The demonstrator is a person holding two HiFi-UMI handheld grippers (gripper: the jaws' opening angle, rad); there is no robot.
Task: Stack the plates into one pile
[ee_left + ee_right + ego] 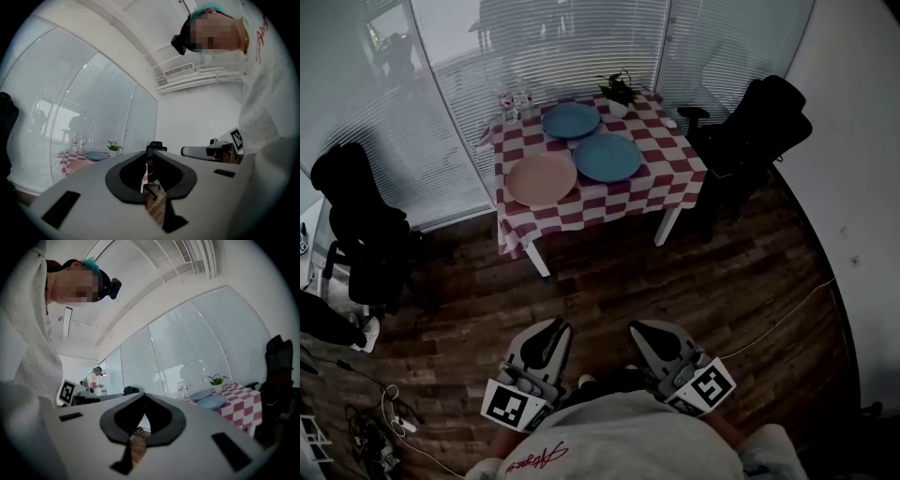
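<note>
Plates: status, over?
Left gripper and right gripper shut, empty, well short of table. Pink plate, near blue plate, far blue plate spread out, unstacked. Nothing in the way; chairs flank table.

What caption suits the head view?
Left gripper and right gripper, both shut, face a table with a pink plate and two blue plates.
</note>
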